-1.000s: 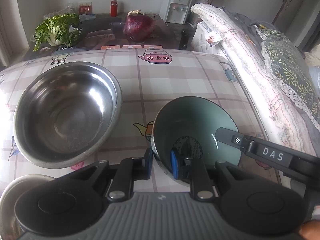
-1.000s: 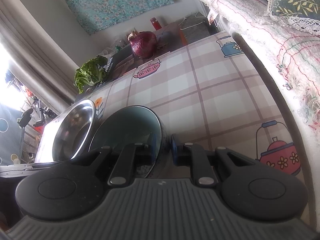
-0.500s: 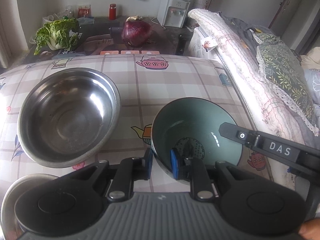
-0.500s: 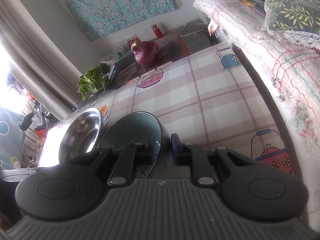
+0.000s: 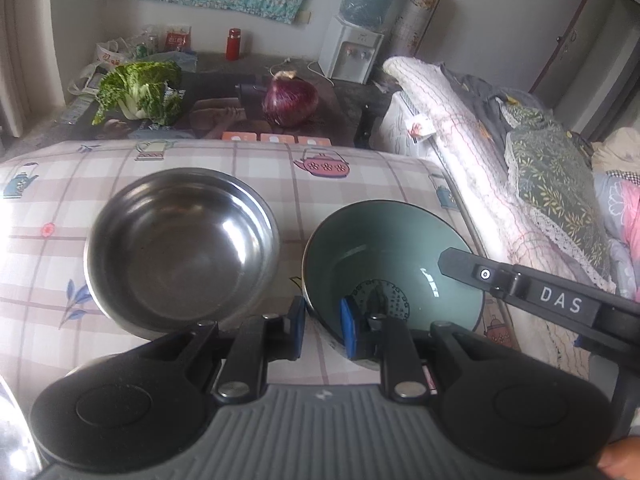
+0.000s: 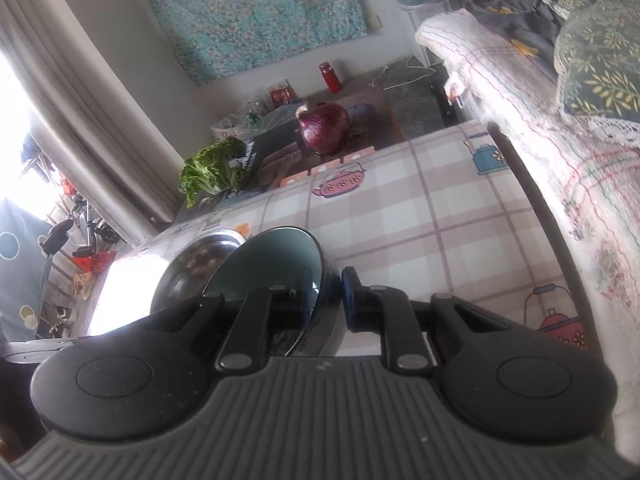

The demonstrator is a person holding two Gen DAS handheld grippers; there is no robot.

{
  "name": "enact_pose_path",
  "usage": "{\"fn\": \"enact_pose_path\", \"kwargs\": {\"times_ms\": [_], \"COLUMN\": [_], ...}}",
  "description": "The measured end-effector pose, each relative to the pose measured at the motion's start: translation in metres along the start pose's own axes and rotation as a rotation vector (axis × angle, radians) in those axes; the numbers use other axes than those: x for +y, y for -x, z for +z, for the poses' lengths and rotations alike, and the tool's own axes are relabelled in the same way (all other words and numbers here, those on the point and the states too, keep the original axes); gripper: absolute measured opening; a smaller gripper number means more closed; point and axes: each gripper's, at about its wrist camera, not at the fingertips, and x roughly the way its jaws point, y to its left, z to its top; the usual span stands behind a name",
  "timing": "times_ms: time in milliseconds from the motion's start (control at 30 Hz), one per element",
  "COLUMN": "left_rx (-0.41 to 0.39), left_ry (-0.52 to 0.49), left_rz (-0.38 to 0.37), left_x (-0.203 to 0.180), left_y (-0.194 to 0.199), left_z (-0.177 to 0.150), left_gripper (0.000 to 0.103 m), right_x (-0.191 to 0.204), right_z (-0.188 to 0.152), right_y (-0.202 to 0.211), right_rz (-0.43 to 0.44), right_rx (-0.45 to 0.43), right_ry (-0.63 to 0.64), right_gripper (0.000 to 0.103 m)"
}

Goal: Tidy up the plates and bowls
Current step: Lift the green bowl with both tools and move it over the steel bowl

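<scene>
A green ceramic bowl [image 5: 396, 256] is held above the checked tablecloth by both grippers. My left gripper [image 5: 322, 326] is shut on its near rim. My right gripper [image 6: 326, 292] is shut on its right rim, and the bowl [image 6: 276, 258] shows edge-on in the right wrist view. The right gripper's finger [image 5: 520, 286] crosses the bowl in the left wrist view. A steel bowl [image 5: 180, 248] sits on the table to the left of the green bowl; it also shows in the right wrist view [image 6: 192, 266].
A red cabbage [image 5: 290, 98] and a leafy green [image 5: 140, 90] lie on a dark surface beyond the table's far edge. A bed with blankets [image 5: 500, 168] runs along the right side. Another steel rim [image 5: 10, 432] shows at lower left.
Both grippers have lifted the green bowl up off the table; the table and steel bowl look farther away and more of the room is in view.
</scene>
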Motion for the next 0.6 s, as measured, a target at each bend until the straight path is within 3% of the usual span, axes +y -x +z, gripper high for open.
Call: {"fn": "enact_pose_path", "kwargs": {"times_ms": [233,600], "left_rx": [-0.037,-0.06], "left_ry": [0.055,0.121], "left_rz": [0.017,0.111], "left_x": [0.039,0.106], "left_y": [0.024,0.029], "left_z": [0.008,0.023], "left_gripper": [0.02,0.019], "right_x": [0.044,0.115], "right_z": [0.007,0.01], "right_y": [-0.004,-0.056], "right_rz": [0.031,0.101], "right_rx": [0.005,0.059], "right_ry": [0.052,0.101], "right_gripper": [0.015,0.015]}}
